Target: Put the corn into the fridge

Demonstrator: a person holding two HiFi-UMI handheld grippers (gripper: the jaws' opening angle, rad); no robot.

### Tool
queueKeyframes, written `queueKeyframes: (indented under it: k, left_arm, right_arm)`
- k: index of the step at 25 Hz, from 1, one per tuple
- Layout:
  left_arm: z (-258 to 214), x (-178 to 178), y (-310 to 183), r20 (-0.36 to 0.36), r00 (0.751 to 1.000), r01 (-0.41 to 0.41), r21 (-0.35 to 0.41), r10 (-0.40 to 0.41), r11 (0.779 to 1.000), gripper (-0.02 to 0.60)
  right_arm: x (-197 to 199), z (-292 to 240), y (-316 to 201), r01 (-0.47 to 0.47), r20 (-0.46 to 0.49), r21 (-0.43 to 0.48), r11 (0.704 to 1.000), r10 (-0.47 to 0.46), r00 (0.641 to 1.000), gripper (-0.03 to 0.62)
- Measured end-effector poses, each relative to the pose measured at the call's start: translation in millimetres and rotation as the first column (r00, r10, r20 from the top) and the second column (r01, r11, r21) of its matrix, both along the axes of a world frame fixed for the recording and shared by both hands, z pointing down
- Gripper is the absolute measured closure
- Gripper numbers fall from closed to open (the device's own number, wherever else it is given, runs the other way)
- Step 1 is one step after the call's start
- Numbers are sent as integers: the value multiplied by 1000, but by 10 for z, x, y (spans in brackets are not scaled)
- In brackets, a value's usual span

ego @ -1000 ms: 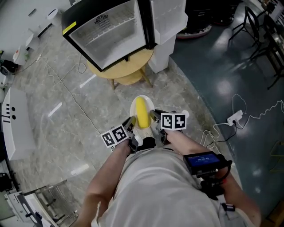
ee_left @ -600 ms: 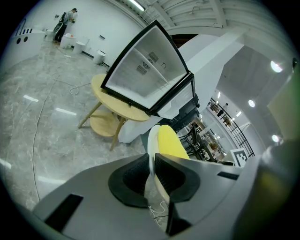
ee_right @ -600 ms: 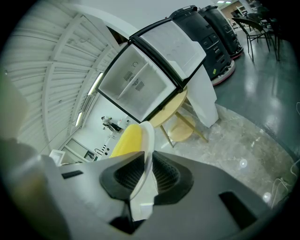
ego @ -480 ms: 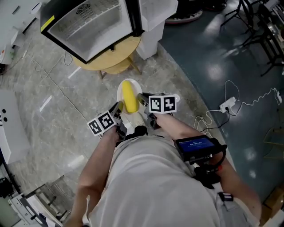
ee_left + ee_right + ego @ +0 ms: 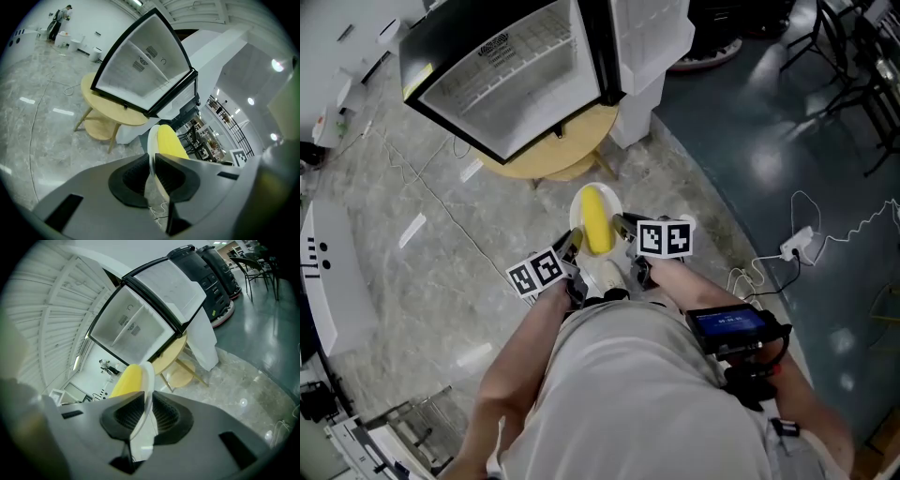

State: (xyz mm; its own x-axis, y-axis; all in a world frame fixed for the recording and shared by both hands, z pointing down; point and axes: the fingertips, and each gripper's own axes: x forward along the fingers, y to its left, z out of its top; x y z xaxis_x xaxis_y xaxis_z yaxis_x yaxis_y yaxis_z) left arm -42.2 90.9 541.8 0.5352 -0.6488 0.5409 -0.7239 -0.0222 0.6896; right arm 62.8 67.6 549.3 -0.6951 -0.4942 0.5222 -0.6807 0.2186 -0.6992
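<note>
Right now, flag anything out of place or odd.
Nothing spilled or damaged. The corn lies on the plate, whose rim the left gripper and right gripper clamp. Only a loose cable trails across the floor before the open fridge.

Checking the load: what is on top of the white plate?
One yellow corn cob lies on the plate, its rim clamped by left gripper and right gripper. The plate beneath the cob is covered.

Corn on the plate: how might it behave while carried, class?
The corn looks rounded and lies loose on the plate, so it would probably roll if the plate tilts. It seems stiff, not floppy. The left gripper and right gripper pinch only the rim, so tilting seems easy.
</note>
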Motion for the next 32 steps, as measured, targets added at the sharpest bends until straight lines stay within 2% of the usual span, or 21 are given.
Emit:
queueKeyframes:
  k: [8, 24, 32]
  left_arm:
    - [-19, -73, -389, -5, 1000, -21, 2, 21, 1000, 537]
    - [43, -449, -1101, -31, 999, -33, 2, 33, 999, 537]
    - [21, -610, -1326, -46, 999, -10, 10, 11, 1000, 537]
  right_arm:
    - [-64, -11, -364, -25, -1, 2, 1000, 25, 1000, 540]
    - [-427, 18, -1045, -47, -30, 6, 999, 47, 998, 540]
    - [-592, -21, -1309, -34, -47, 13, 999, 35, 998, 540]
